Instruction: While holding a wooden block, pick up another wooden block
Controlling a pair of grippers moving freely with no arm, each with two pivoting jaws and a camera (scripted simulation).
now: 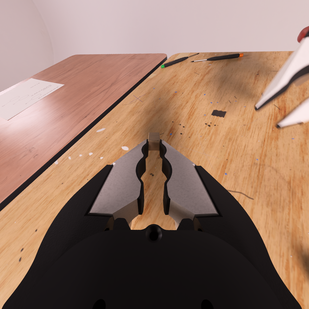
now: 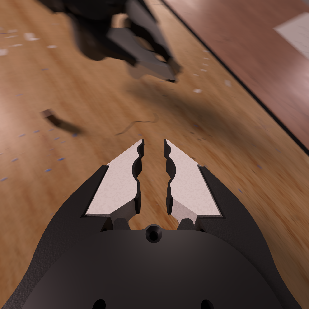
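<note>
One block in hand, second still to fetch.

My left tool (image 1: pixel 154 143) clamps a wooden block (image 1: pixel 154 140) above the counter (image 1: pixel 217 167); my right tool (image 2: pixel 154 141) is spread and empty. The second block (image 2: pixel 48 113), blurred, lies ahead-left: swing over and straddle it.

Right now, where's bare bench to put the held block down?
The left gripper is shut on the wooden block. Bare wood lies just ahead of it, up to the two screwdrivers at the far edge. The reddish table is free beyond its paper sheet. Crowded: the right side, where the right gripper hangs open.
</note>
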